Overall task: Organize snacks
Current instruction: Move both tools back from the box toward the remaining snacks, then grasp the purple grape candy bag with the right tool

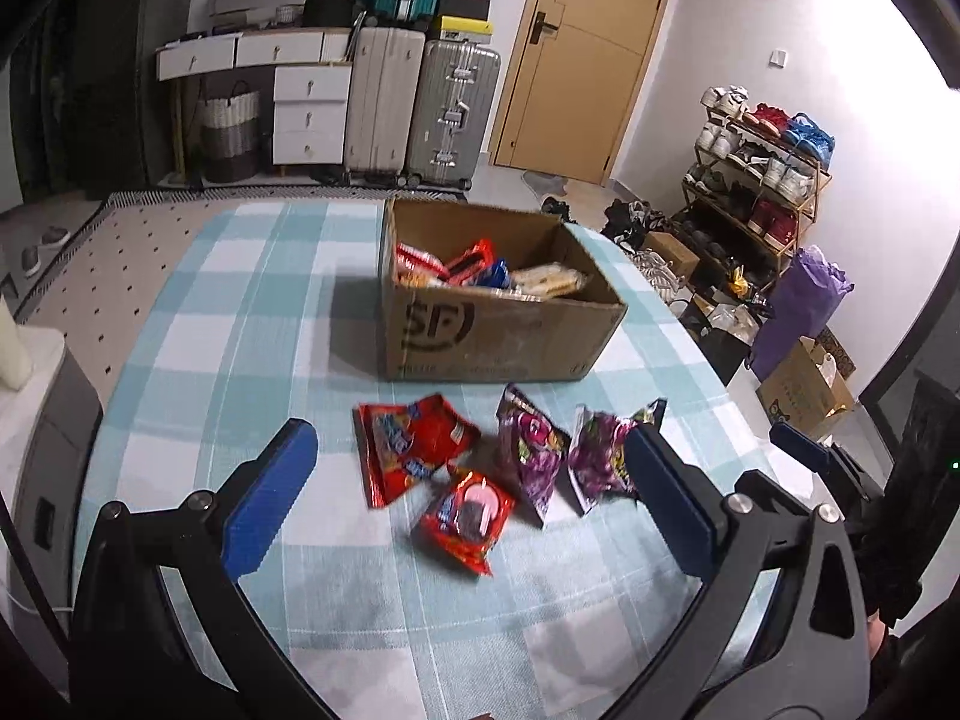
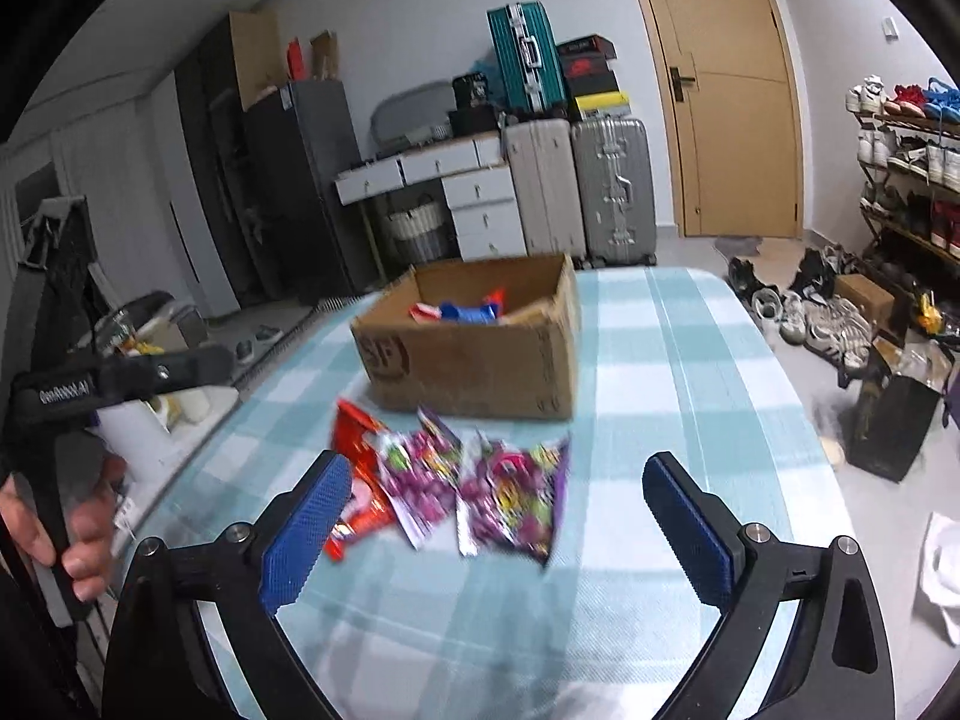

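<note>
An open cardboard box holding several snack packets stands on the checked table. In front of it lie a large red packet, a small red packet and two purple packets. My left gripper hovers open above them with nothing between its fingers. My right gripper is open too, above the right purple packet, beside the other purple packet and a red one. A blue pad of it shows at the right edge of the left wrist view.
The table wears a teal and white checked cloth. A hand holds the left tool at the table's left side. Suitcases and drawers stand behind; a shoe rack, bags and boxes crowd the floor to the right.
</note>
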